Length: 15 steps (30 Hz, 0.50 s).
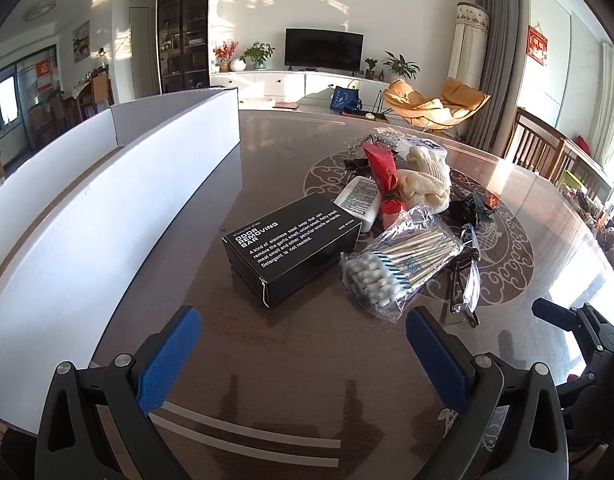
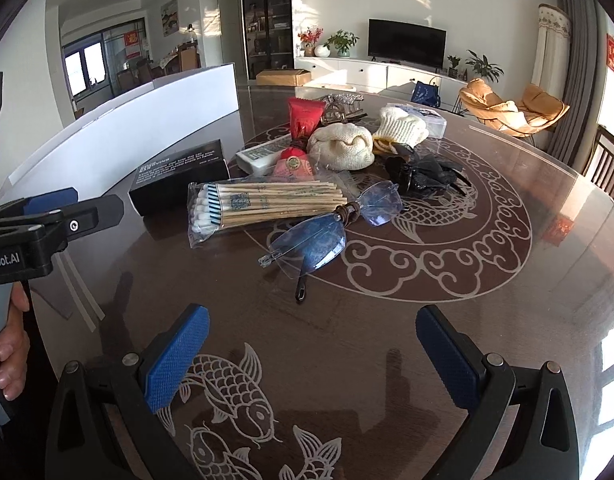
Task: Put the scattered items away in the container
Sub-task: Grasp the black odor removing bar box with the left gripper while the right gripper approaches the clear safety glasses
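A white open box (image 1: 119,196) stands on the table's left; it also shows in the right wrist view (image 2: 147,128). A black odor-bar box (image 1: 293,246) (image 2: 183,178) lies beside it, then a bag of cotton swabs (image 1: 403,262) (image 2: 263,204), glasses (image 2: 327,232), a white tube (image 1: 357,200), a red pouch (image 1: 383,176) (image 2: 303,120), cream gloves (image 1: 425,176) (image 2: 343,146) and a black hair clip (image 2: 423,174). My left gripper (image 1: 303,344) is open and empty, just short of the black box. My right gripper (image 2: 311,344) is open and empty, in front of the glasses.
The round dark table (image 2: 427,320) has a glass top with fish patterns. Wooden chairs (image 1: 543,148) stand at the right edge. My left gripper's body (image 2: 47,228) shows at the right wrist view's left side.
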Available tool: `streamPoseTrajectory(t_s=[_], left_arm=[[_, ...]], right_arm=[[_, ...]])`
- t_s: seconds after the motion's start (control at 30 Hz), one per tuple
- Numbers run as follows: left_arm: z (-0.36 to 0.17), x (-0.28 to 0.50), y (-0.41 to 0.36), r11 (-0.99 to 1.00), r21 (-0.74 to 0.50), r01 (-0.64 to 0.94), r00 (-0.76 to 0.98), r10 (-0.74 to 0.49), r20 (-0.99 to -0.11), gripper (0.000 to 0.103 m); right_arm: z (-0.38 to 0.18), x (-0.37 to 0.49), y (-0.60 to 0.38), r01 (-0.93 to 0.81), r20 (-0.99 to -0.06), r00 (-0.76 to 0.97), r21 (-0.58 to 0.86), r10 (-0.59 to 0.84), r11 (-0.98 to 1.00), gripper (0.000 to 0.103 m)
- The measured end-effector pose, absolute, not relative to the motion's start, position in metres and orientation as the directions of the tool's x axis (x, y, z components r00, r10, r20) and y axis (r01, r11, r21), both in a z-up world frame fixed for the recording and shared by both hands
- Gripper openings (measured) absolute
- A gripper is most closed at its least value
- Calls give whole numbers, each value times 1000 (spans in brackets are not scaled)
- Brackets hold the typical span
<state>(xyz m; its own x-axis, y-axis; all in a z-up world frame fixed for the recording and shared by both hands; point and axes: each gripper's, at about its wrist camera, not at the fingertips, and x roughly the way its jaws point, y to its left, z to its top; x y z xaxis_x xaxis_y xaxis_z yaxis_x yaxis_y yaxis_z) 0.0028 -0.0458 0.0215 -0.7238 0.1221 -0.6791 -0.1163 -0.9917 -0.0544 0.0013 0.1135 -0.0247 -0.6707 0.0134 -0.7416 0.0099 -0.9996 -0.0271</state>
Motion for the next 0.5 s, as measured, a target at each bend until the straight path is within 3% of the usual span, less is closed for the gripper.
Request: streamPoseTrajectory(t_s=[0.3, 0.5], left_arm=[[23, 3, -43, -991, -44, -129, -726, 125, -676, 103], [19, 5, -33, -989, 2, -146, -728, 106, -677, 103]], right_arm=[[-38, -26, 93, 38, -800, -599, -75, 38, -996, 103], [-40, -43, 100, 32, -818, -575, -14, -7, -999, 103]])
